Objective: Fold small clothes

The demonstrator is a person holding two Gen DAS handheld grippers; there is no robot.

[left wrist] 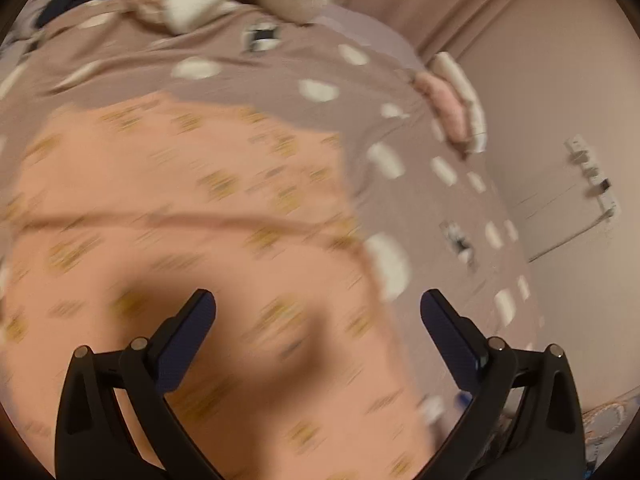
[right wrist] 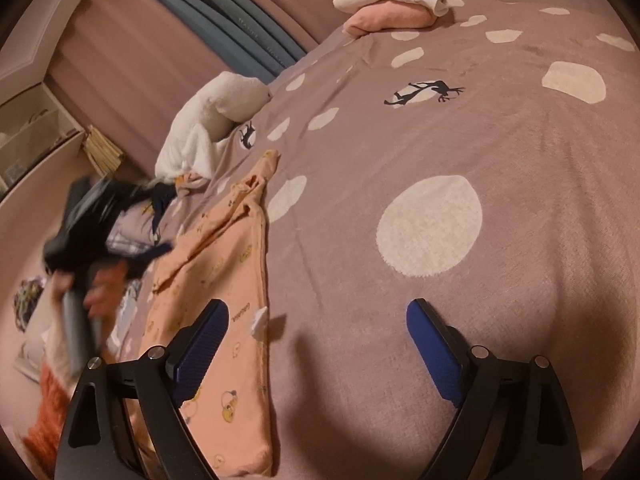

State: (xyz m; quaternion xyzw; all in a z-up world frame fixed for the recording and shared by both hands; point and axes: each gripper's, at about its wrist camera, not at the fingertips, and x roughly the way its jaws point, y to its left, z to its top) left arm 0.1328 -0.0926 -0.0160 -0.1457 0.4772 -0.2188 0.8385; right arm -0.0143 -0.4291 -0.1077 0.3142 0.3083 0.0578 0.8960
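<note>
- Your left hand-held gripper (left wrist: 318, 308) hangs with its jaws spread wide and nothing between them, directly over the peach garment (left wrist: 180, 216). The left wrist view is smeared with motion blur.
- In that view, the peach garment fills the frame from the centre out to 9 o'clock and down to 6 o'clock. Its small yellow print shows only as streaks, and a fold or seam line runs across the cloth.
- Your right hand-held gripper (right wrist: 316, 320) is also wide open and empty. Its left finger (right wrist: 204, 344) sits over the edge of the peach garment (right wrist: 224, 280); its right finger (right wrist: 436, 348) sits over bare bedspread (right wrist: 500, 320).
- In the right wrist view, the garment lies flat on the bed, a long strip from 6 o'clock up towards 11 o'clock, with a sleeve or cuff bunched at the far end. A small white tag (right wrist: 259, 320) sticks out at its right edge, just beside your left finger.
- The bedspread is mauve with cream spots and small black deer silhouettes.
- A folded pink and cream stack (right wrist: 394, 6) rests at the far edge of the bed, at 12 o'clock in the right wrist view.
- A white plush toy (right wrist: 216, 120) lies at 10 o'clock, beyond the garment's far end.
- At 9 o'clock in the right wrist view, your left hand (right wrist: 100, 288) and its tool show as a dark blur beside the garment.
</note>
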